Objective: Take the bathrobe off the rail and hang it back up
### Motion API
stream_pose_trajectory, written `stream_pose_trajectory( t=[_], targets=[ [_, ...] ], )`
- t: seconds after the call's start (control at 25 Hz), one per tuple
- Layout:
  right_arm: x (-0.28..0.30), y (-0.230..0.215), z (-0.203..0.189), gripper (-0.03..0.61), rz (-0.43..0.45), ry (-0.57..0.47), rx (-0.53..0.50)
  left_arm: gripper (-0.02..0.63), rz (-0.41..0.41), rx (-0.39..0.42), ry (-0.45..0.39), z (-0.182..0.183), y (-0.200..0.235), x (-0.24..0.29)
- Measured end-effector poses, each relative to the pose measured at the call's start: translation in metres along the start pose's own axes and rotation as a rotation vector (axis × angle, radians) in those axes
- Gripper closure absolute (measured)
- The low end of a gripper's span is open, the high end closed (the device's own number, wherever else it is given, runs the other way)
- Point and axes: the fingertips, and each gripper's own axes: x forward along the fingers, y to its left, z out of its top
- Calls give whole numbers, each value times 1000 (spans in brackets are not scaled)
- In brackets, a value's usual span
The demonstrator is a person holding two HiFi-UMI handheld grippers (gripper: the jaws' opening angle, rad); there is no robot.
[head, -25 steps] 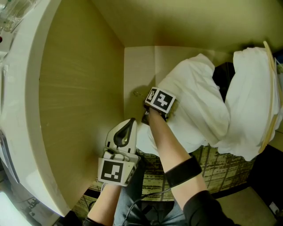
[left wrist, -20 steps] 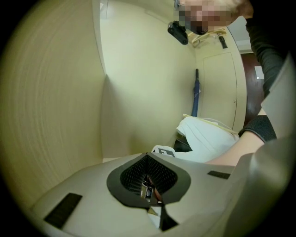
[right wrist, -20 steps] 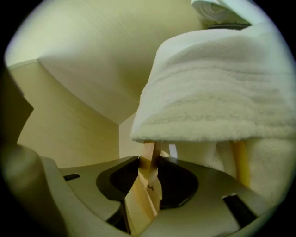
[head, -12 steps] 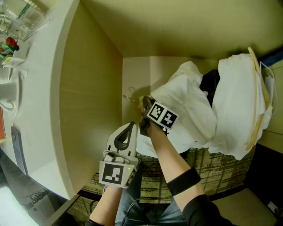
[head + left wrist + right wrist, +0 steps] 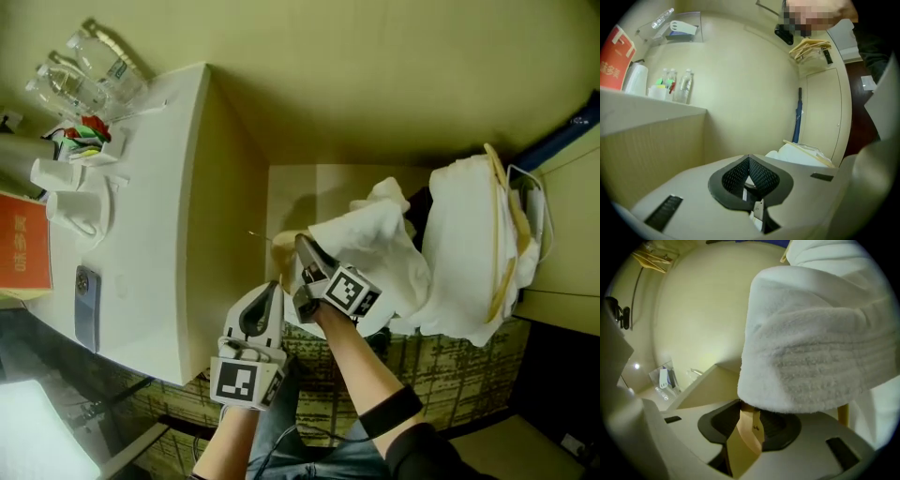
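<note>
Right claw (image 5: 750,423) grips wooden hanger (image 5: 746,446) (white bathrobe (image 5: 811,348) draped over it).

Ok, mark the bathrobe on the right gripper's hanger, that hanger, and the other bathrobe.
bathrobe (image 5: 811,348): right gripper view, towelling fold above the jaws.
wooden hanger (image 5: 750,430): right gripper view, end clamped between the jaws.
other bathrobe (image 5: 464,248): head view, draped body.

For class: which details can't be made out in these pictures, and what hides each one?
The wooden hanger in the right claw: right gripper view, the bathrobe drapes over all but a short piece.
The bathrobe's lower part: head view, the right claw and arm cover it.
Print on the red box: head view, too small and cut by the left edge.
Labels on the bottles: head view, too small.
</note>
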Motion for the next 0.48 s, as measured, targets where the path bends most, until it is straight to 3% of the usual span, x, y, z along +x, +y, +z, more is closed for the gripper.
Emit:
stream_pose_trajectory(
  t=[0.12,0.24,0.48],
  targets=[
    [-12,39,15,433,81,-35,11,612,2,-25,-22,30,-5,-10],
    [-26,80,33,433,161,-72,21,612,13,23,-41,46,-1,-25],
    [-55,175,91,433,382,-209,89,612,15,38,-101,106,-7,-44]
  ],
)
